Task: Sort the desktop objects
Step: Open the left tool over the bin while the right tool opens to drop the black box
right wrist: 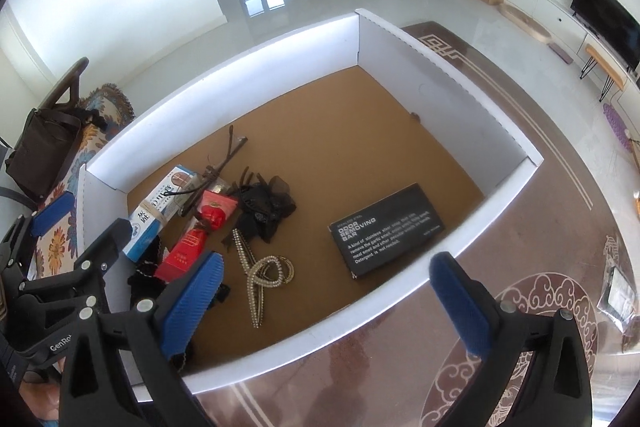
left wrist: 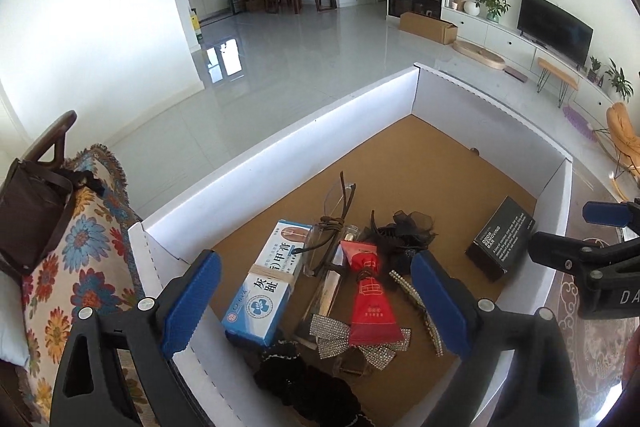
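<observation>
In the left wrist view, the left gripper (left wrist: 316,301) hangs released over a white-walled cardboard box (left wrist: 256,163) holding a blue-and-white carton (left wrist: 264,287) and red sachet (left wrist: 370,301), while in the right wrist view the right gripper (right wrist: 334,301) hangs released above a black printed carton (right wrist: 386,229) in the box, on a brown patterned tabletop (right wrist: 540,227).

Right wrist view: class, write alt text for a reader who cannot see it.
An open right gripper hovers empty over a white-walled box holding a black carton lying apart from a cluttered pile: a blue-and-white carton, red pouch and pearl hair clip.
</observation>
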